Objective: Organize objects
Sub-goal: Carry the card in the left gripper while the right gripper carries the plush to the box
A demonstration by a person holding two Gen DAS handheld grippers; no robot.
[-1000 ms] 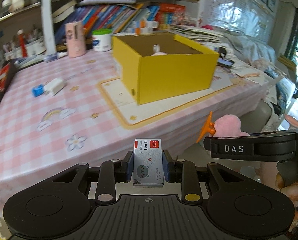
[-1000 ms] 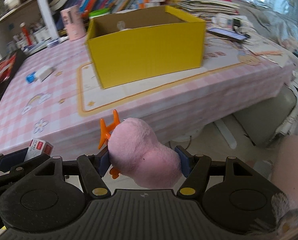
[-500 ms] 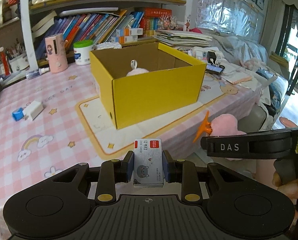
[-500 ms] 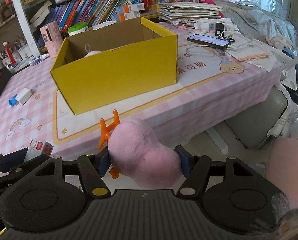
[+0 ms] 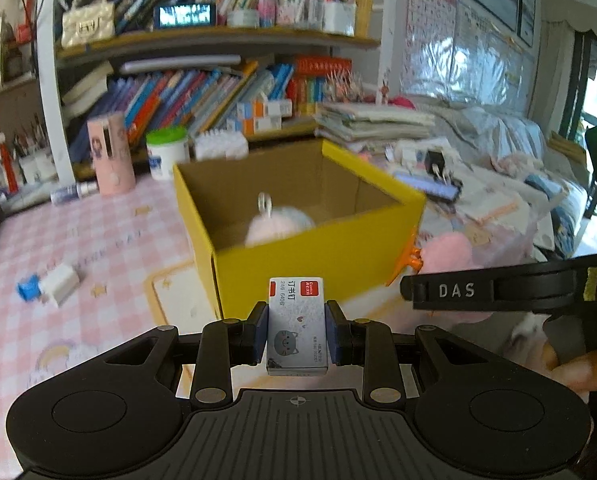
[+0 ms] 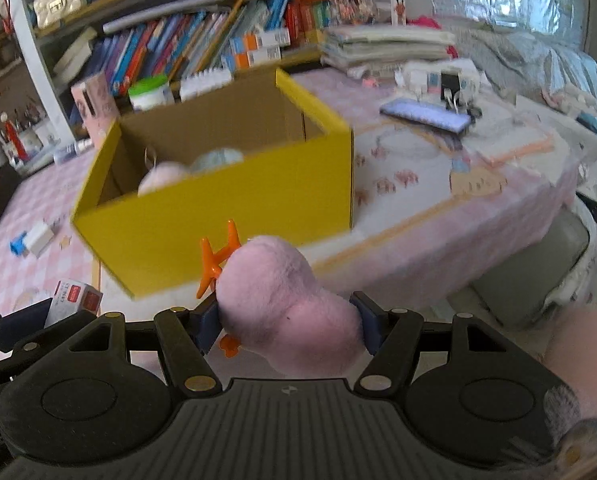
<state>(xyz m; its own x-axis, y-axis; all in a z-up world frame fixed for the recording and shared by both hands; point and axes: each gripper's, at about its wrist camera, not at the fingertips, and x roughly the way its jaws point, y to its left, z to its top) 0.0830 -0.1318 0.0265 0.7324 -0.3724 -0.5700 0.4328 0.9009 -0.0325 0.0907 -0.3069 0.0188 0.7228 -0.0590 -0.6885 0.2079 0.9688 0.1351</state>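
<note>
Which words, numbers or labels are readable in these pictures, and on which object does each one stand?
"DAS": on the right gripper, seen from the left wrist.
"订书钉": on the small staple box held in the left gripper.
Smaller print on the box, the book spines and the wall chart: too blurred to read.

bright daylight from right, motion blur, fisheye warp at edges.

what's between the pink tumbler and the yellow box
A white jar with a green lid stands between the pink tumbler and the yellow box, in the left wrist view.
</note>
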